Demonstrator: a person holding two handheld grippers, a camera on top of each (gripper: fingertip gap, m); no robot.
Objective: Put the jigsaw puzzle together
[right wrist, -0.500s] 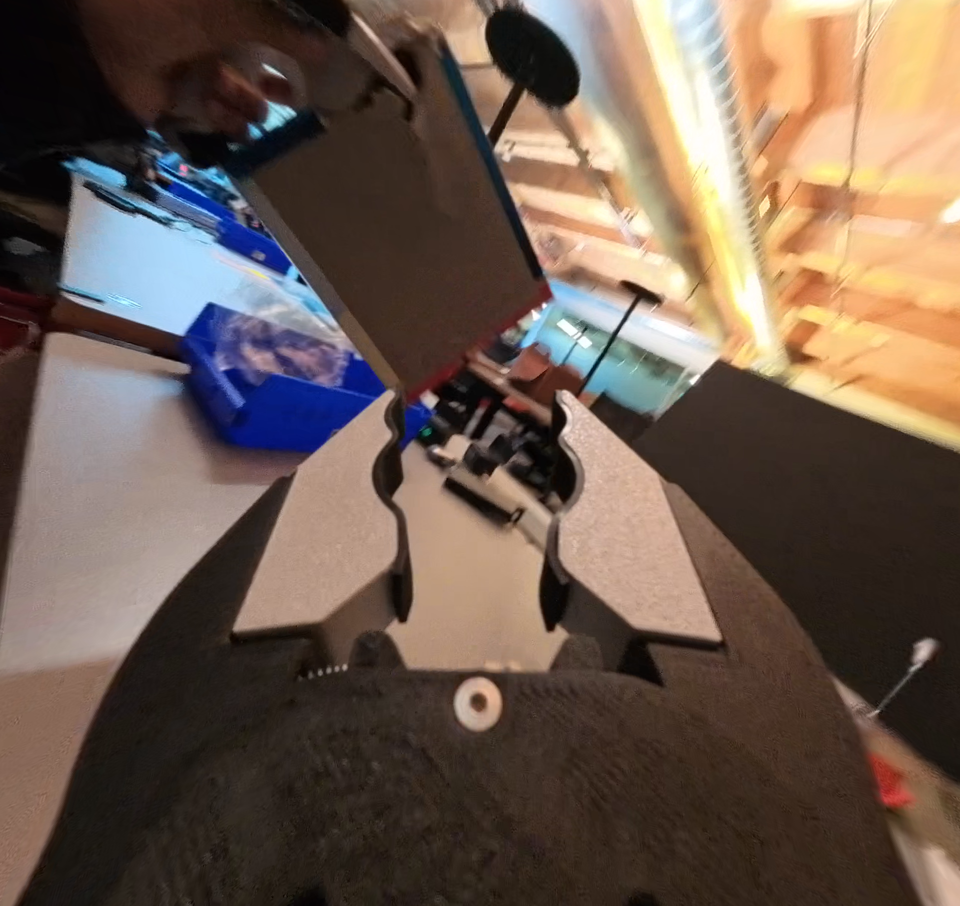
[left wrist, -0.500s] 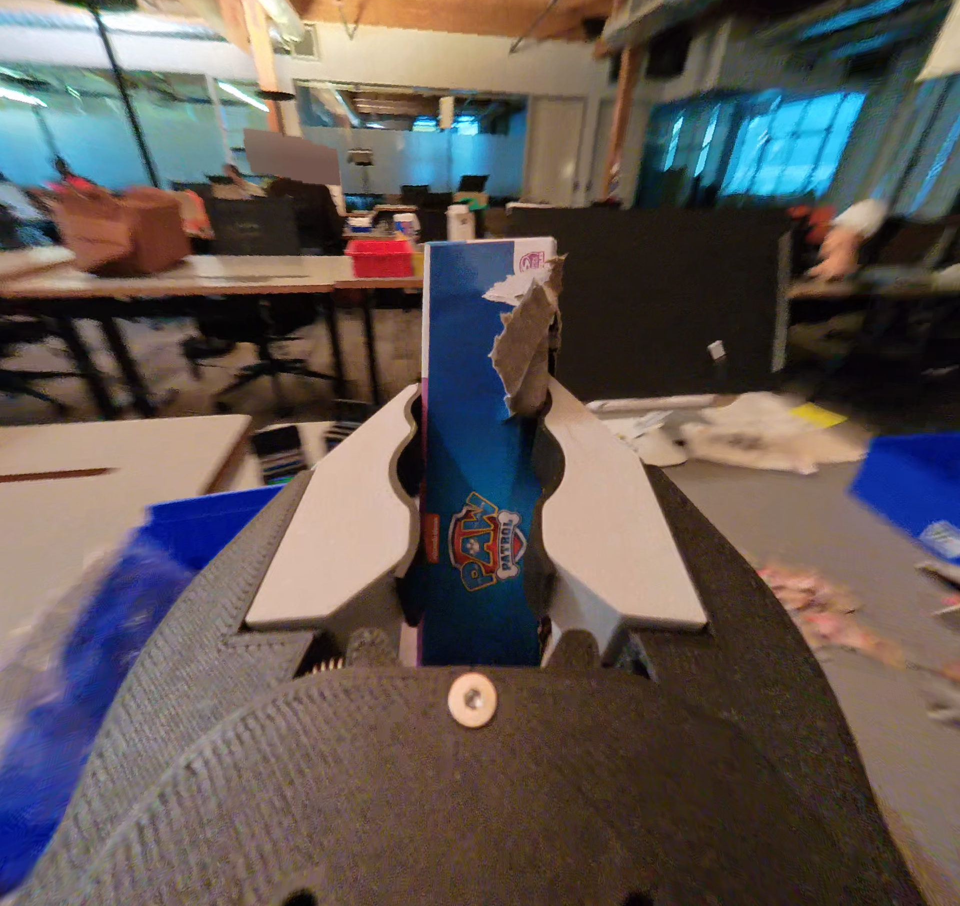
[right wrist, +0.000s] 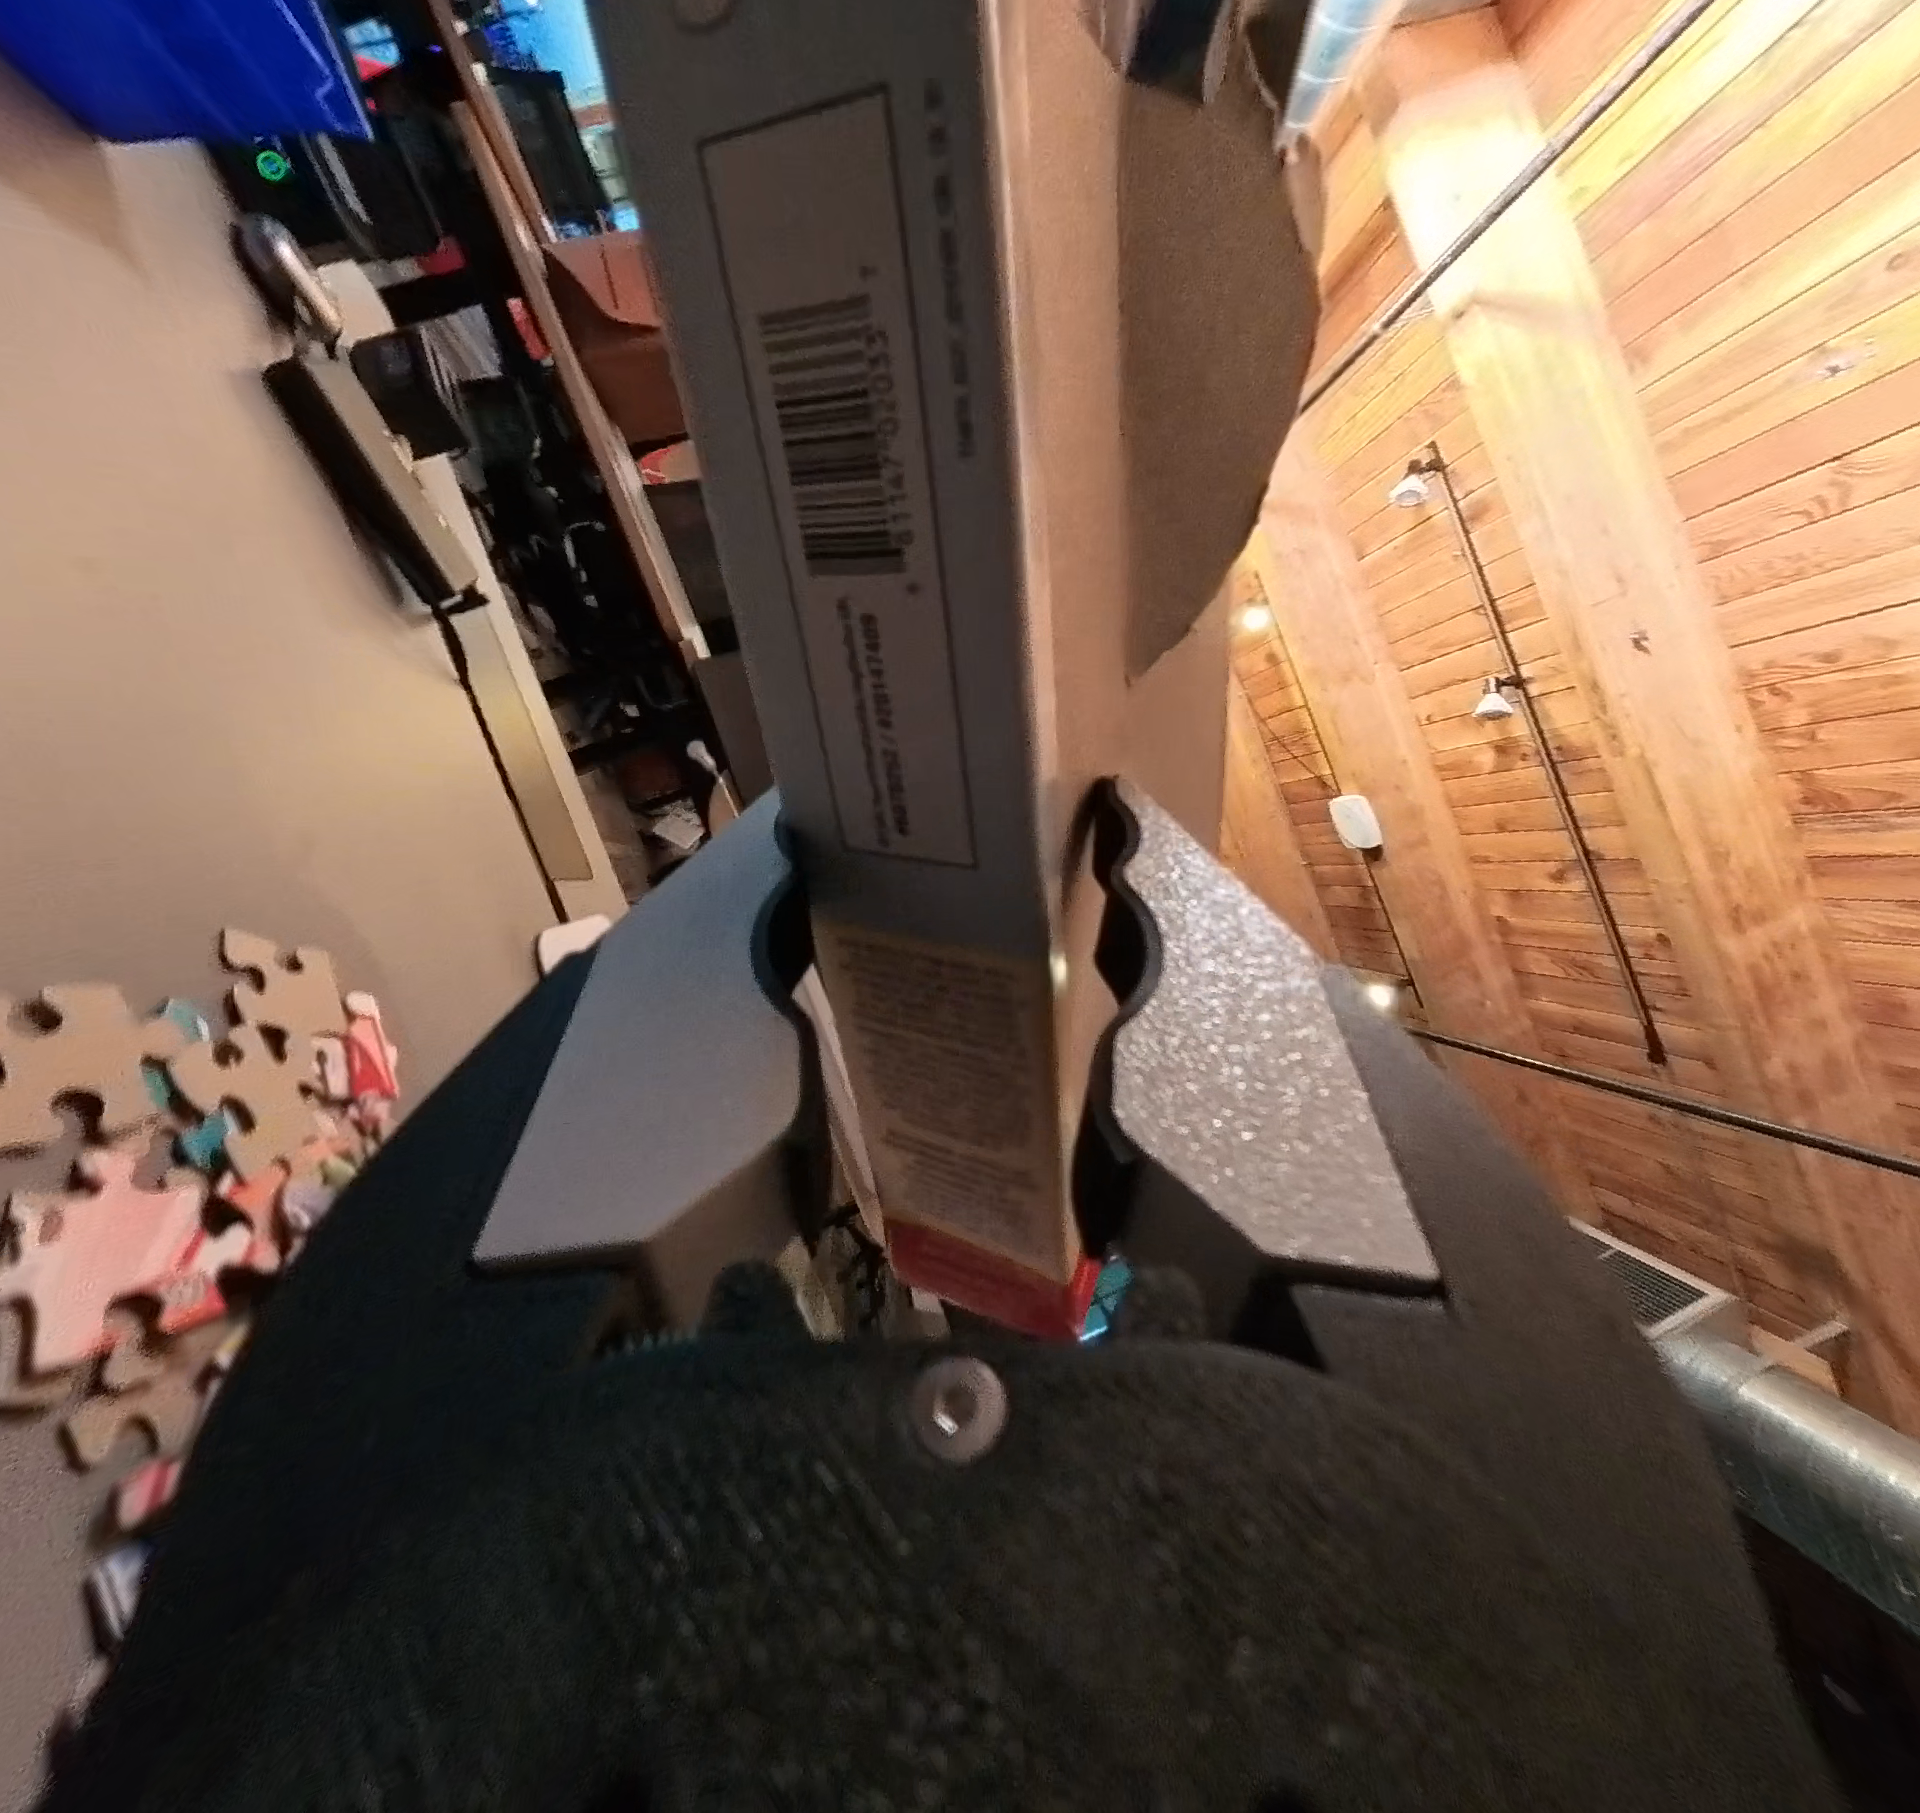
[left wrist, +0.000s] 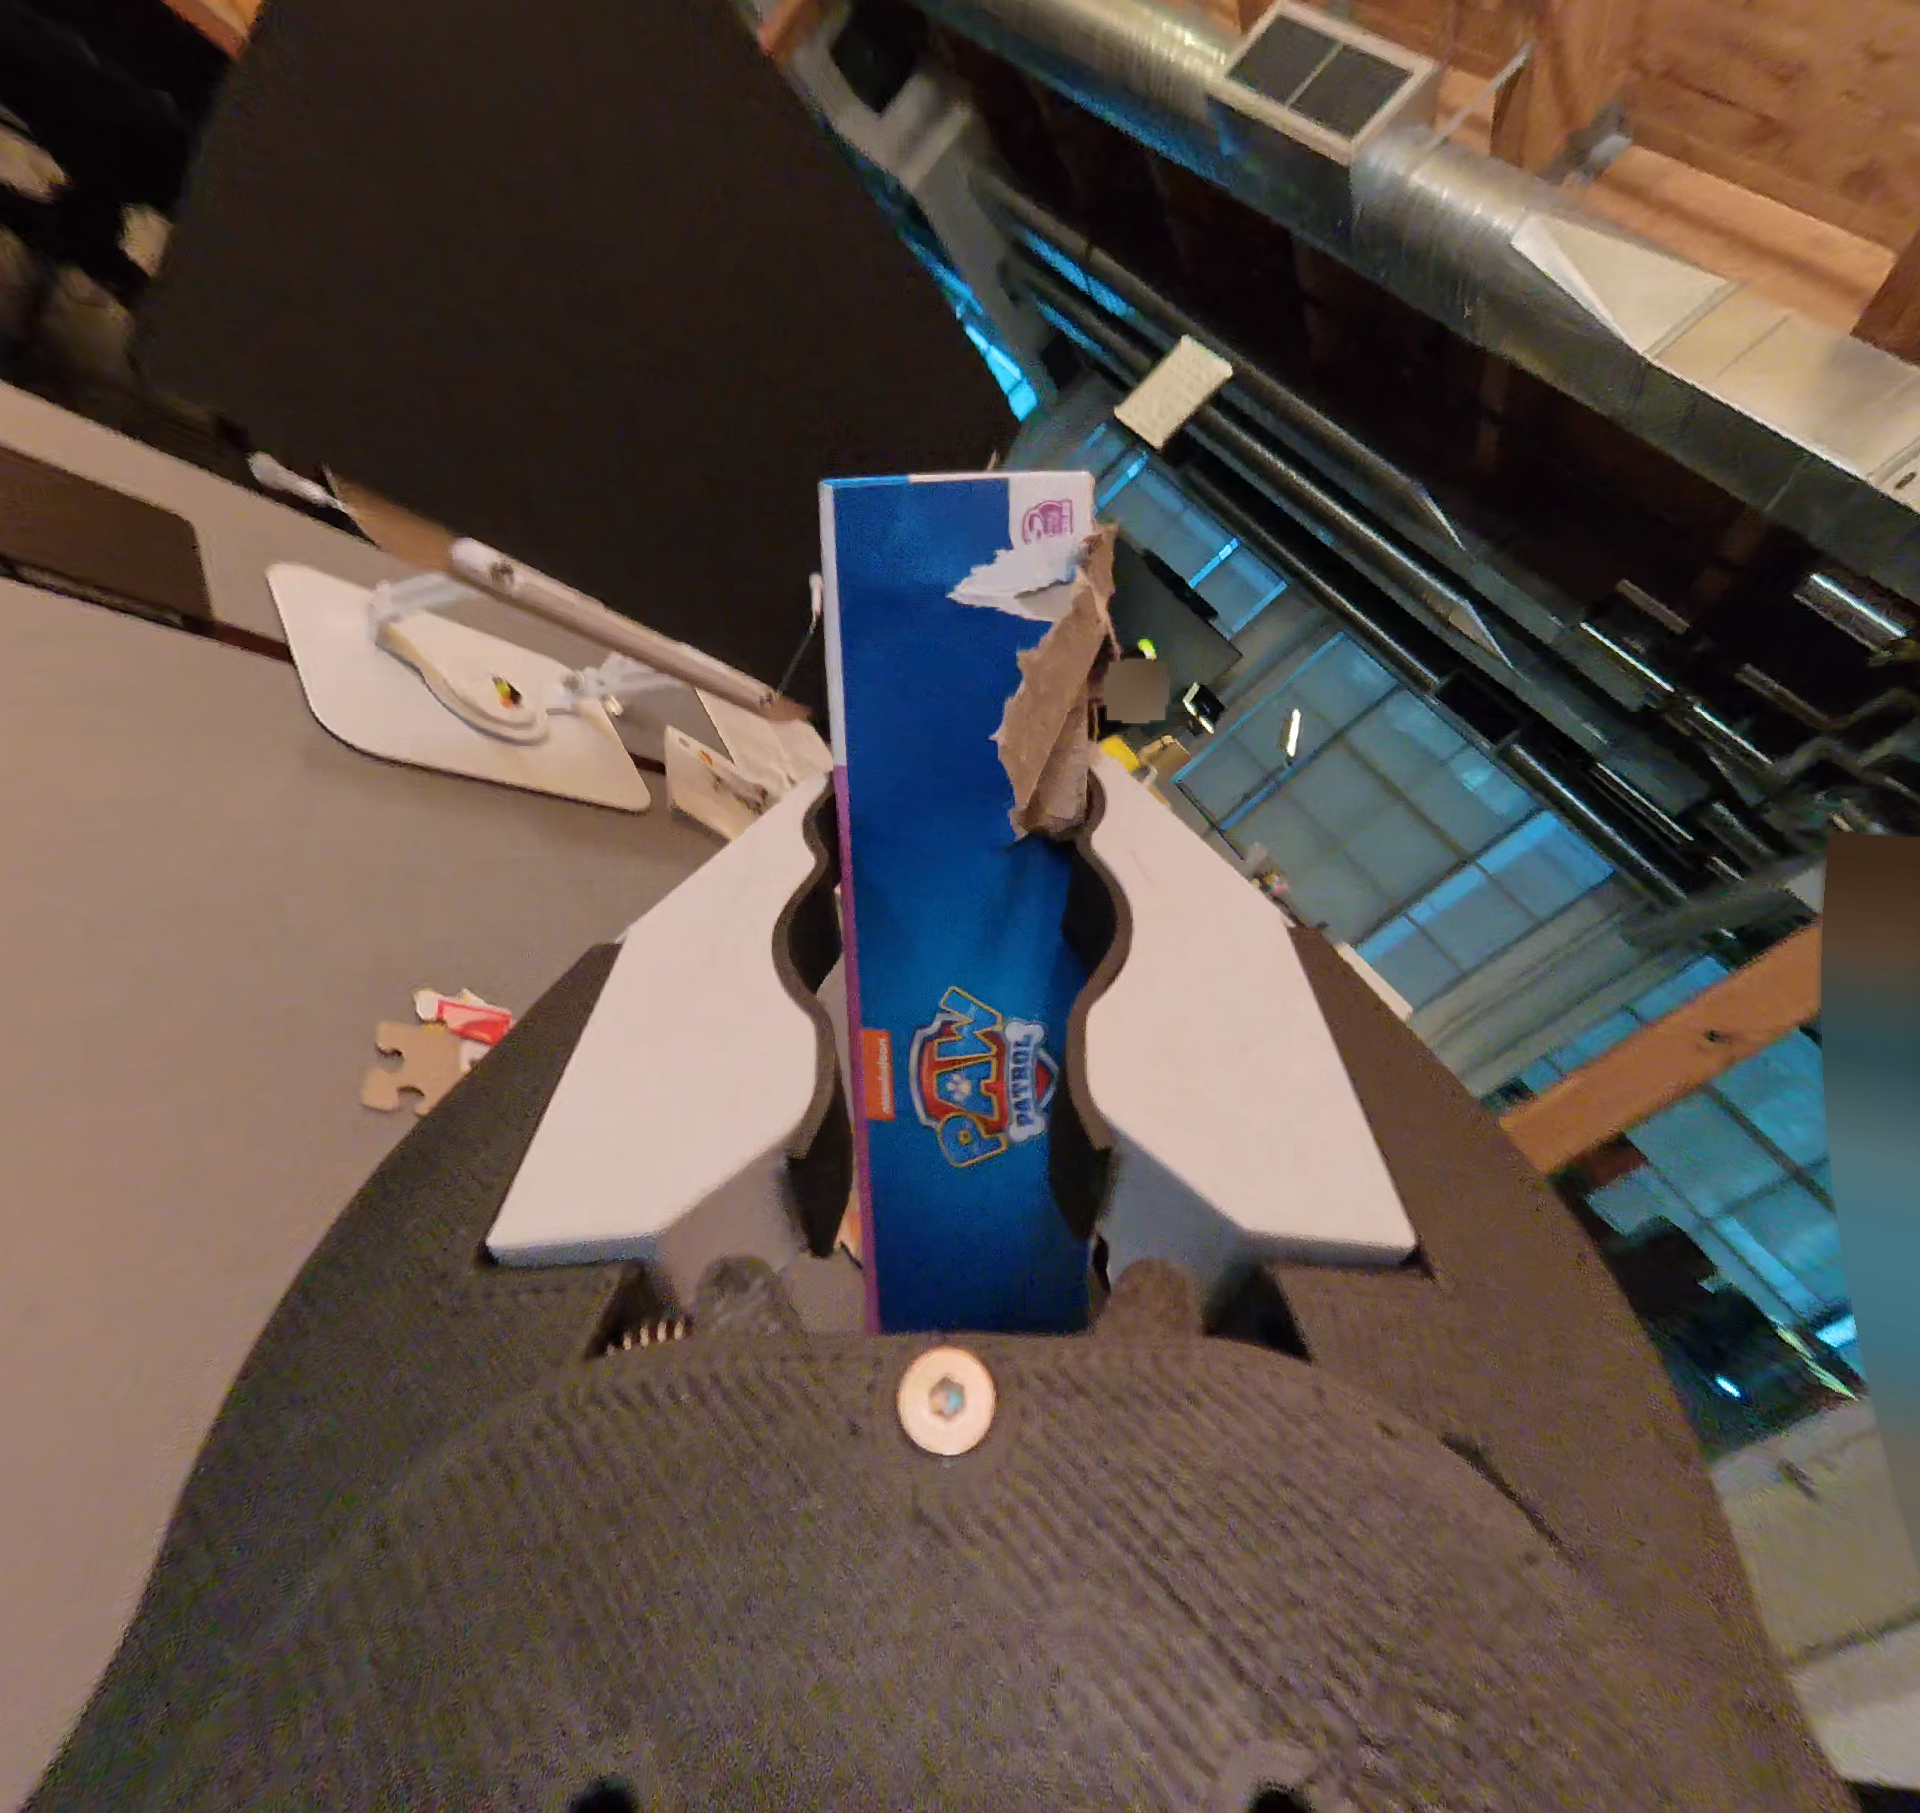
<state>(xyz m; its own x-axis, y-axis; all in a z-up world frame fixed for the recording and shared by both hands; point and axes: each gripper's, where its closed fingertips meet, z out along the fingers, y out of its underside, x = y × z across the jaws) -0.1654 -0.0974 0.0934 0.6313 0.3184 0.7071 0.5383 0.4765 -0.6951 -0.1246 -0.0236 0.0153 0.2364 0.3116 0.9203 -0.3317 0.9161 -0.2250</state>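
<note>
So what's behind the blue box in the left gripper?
Behind the blue box: a black partition and blue-lit windows. The box covers whatever lies straight behind it.

We hold the left gripper [left wrist: 961, 807] clamped on a box; the right gripper [right wrist: 940, 828] has its jaws spread around the box.

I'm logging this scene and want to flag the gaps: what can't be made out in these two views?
- Left wrist view: the lower end of the blue box is hidden behind the body of the left gripper.
- Right wrist view: the far end of the barcode box is cut off by the top edge.
- Right wrist view: the puzzle pieces are blurred, cut by the left edge and partly hidden behind the right gripper.
</note>
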